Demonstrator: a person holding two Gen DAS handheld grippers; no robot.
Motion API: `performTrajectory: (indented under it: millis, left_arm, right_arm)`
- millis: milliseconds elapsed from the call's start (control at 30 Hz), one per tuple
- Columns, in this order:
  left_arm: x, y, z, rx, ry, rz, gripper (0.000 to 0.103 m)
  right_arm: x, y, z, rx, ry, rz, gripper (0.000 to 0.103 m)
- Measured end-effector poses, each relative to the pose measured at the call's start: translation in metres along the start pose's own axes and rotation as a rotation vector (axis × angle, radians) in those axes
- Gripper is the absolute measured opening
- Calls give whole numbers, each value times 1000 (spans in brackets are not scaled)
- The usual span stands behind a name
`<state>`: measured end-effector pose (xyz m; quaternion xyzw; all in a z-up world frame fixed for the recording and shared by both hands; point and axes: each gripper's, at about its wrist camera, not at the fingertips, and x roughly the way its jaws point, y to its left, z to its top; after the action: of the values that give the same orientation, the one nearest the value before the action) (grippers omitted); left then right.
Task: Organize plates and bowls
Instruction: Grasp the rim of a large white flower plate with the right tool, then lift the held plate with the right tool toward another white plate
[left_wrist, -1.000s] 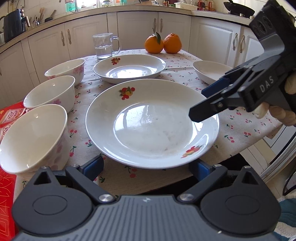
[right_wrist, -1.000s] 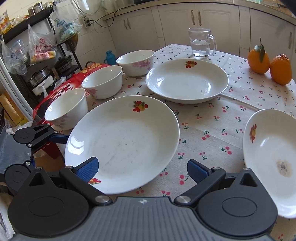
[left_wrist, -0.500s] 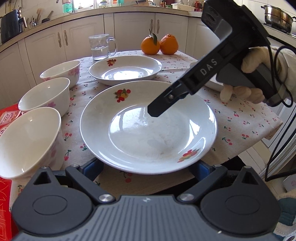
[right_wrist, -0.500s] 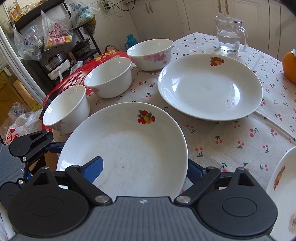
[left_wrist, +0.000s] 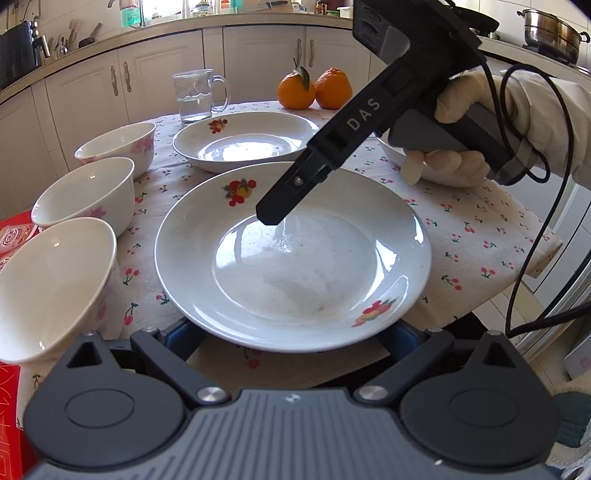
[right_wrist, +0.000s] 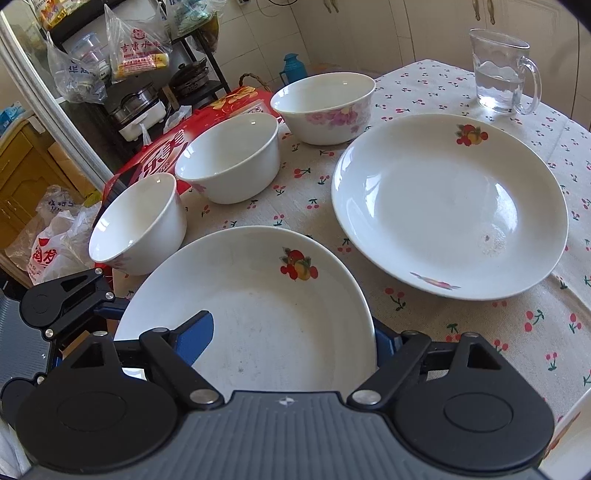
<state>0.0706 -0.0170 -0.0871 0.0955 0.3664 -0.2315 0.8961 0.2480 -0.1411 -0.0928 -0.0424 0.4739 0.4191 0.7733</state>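
The near plate (left_wrist: 291, 258) is lying on the tablecloth (left_wrist: 461, 229), at its near edge. The right gripper (right_wrist: 291, 332) is closing over the plate's rim, one finger above the plate, the other beyond its edge, pads not yet pressing. The left gripper (left_wrist: 291, 334) is standing wide open, its fingers passing under the plate's near rim, holding nothing.

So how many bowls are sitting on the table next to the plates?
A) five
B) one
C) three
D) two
C: three white bowls stand in a row along the table's edge, beside the near plate.
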Motion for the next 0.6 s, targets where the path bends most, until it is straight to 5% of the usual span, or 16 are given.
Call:
performTrajectory:
  millis: [600]
  left_arm:
    - [1,2,2,16,6,-17,97]
  right_arm:
    - [0,1,-1,3,-9,-1,90]
